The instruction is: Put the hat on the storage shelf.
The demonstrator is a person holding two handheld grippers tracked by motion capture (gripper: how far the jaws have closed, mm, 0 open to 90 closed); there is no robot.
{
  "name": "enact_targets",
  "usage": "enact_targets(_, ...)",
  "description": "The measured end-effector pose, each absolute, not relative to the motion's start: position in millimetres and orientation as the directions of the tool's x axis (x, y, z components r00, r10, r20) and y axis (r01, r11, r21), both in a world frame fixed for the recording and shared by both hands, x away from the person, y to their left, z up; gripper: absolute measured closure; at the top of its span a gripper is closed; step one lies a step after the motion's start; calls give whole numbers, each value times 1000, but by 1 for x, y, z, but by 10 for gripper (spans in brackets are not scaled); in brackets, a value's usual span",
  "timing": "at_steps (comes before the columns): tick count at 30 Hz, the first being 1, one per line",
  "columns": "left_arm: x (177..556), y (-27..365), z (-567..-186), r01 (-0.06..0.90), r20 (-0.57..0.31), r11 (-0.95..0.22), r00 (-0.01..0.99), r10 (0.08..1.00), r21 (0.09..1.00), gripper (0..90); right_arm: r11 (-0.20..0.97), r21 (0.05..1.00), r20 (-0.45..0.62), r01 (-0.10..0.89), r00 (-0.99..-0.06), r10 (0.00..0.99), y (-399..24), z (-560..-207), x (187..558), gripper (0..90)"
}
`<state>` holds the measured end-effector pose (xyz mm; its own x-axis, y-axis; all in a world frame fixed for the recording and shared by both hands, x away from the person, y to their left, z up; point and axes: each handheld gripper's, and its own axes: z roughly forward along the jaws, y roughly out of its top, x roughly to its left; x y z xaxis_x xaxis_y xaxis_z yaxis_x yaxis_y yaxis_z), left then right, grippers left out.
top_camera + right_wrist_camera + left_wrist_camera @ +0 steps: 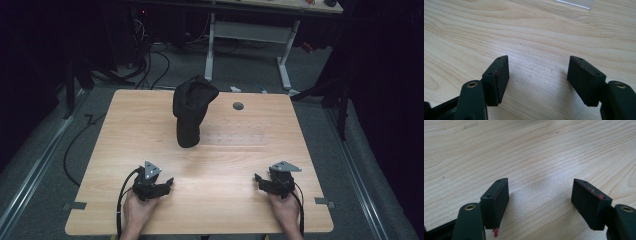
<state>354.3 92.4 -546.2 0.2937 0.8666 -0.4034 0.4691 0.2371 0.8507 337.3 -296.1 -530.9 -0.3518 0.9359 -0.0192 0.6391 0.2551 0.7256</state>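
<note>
One dark cloth bag (192, 112) is standing on the wooden table (150, 125), close to the middle of the far edge, and it is leaning a little with its crumpled top flopping toward the right. No words or labels are showing on it that can be read. Two grippers are resting low near the front edge, well apart from the bag. The left gripper (162, 187) is sitting by the front left corner, and the right gripper (261, 182) is sitting by the front right corner, each in one hand. In the left gripper view the two black pads (499, 202) are standing wide apart with bare wood between them, holding nothing. In the right gripper view the pads (500, 80) are spread wide too, gripping nothing. One small round grey hole (238, 106) is showing near the far edge, just right of the bag.
</note>
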Motion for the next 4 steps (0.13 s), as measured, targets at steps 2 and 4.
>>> enact_targets(2,354,92,-546,469,-405,241,288,868,850,297,253,725,-17,640,-351,936,-296,-531,337,342)
enact_targets(4,354,91,-546,463,-402,247,273,874,851,296,254,725,-17,640,-351,936,-296,-531,337,342)
